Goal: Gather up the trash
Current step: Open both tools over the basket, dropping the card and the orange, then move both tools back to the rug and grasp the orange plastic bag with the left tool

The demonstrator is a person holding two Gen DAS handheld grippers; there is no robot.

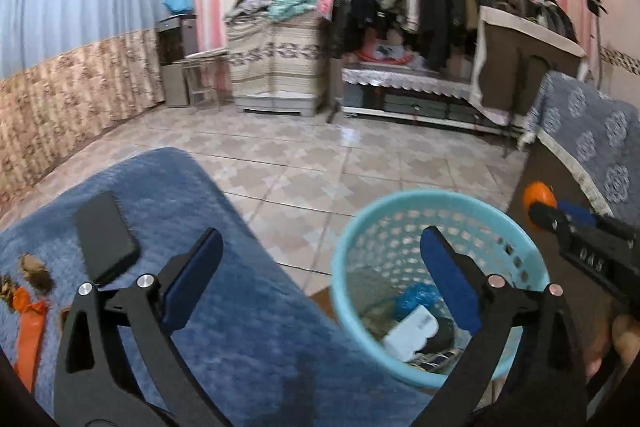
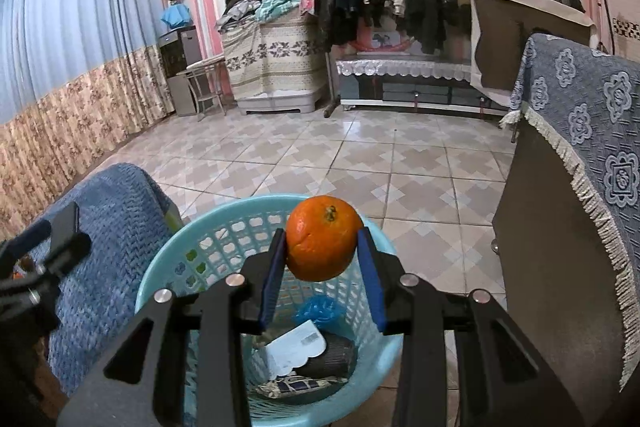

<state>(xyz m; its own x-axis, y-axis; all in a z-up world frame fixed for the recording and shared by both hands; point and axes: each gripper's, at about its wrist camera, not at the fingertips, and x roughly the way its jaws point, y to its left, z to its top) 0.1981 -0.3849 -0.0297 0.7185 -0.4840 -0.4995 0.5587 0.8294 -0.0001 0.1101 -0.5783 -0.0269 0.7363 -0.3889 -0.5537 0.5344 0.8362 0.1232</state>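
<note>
— Right gripper up close, pads clenched on the orange, which hangs directly above the blue basket, over its far half.

— So the drop is straight down?

— I'd judge so. That fruit is round, no real long axis; its stem scar faces up towards the camera.

— And the left?

— Left gripper spread wide, holding nothing, beside the basket over the blue blanket. Right is clearly nearer.
</note>
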